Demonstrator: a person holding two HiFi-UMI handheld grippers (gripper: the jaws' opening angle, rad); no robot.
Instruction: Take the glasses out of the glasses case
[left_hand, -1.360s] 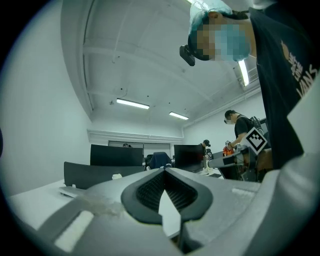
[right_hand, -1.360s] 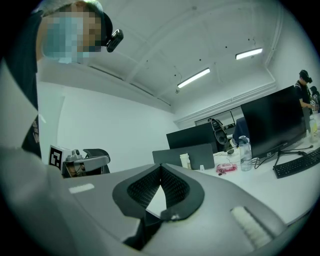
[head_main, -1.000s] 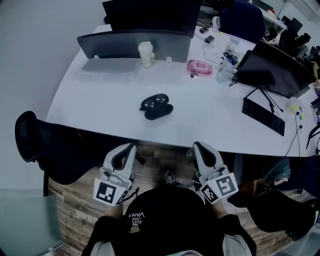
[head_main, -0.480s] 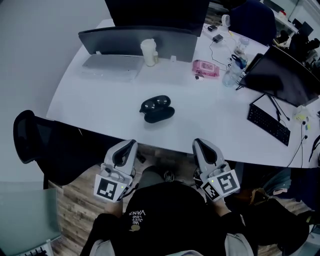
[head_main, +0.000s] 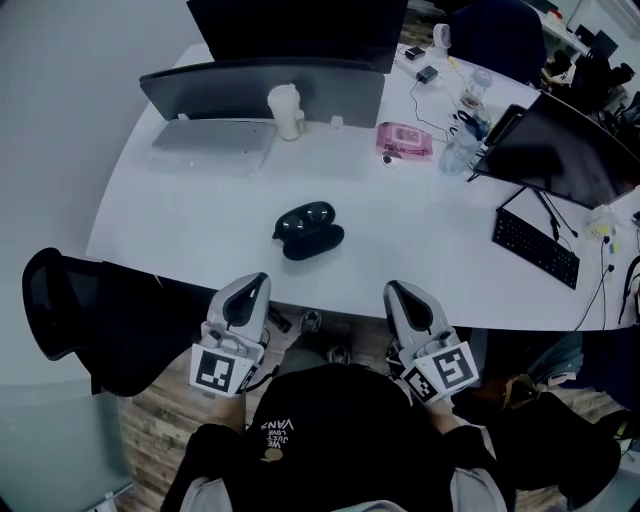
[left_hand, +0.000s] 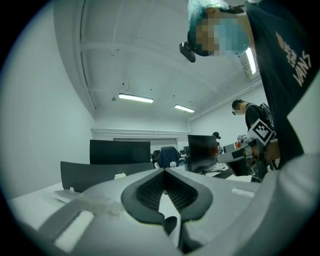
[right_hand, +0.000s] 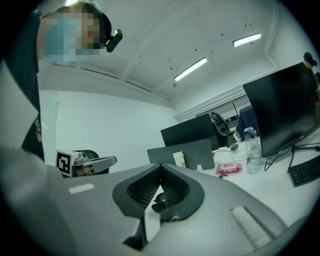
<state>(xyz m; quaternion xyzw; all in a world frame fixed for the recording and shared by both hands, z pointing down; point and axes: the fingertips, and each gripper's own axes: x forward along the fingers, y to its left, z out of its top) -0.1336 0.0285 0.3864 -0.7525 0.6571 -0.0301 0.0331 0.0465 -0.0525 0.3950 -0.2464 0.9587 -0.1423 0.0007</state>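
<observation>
A black glasses case (head_main: 308, 230) lies on the white table (head_main: 200, 225), a little in from its front edge; it looks like two dark lobes, and I cannot tell whether glasses are inside. My left gripper (head_main: 256, 281) and right gripper (head_main: 394, 289) are held level just short of the table's front edge, on either side of the case and apart from it. Both are shut with nothing in them. In the right gripper view the case (right_hand: 162, 200) shows small, low between the shut jaws. In the left gripper view the left gripper (left_hand: 164, 172) hides it.
At the back stand a grey screen (head_main: 262, 88), a white cup (head_main: 287, 110) and a grey keyboard (head_main: 212, 145). A pink pack (head_main: 404, 139), a water bottle (head_main: 462, 145), a dark monitor (head_main: 560, 150) and a black keyboard (head_main: 535, 247) lie to the right. A black chair (head_main: 70, 310) stands at the left.
Both grippers have come a little closer to the table's front edge, still shut. The case has not moved on the table.
</observation>
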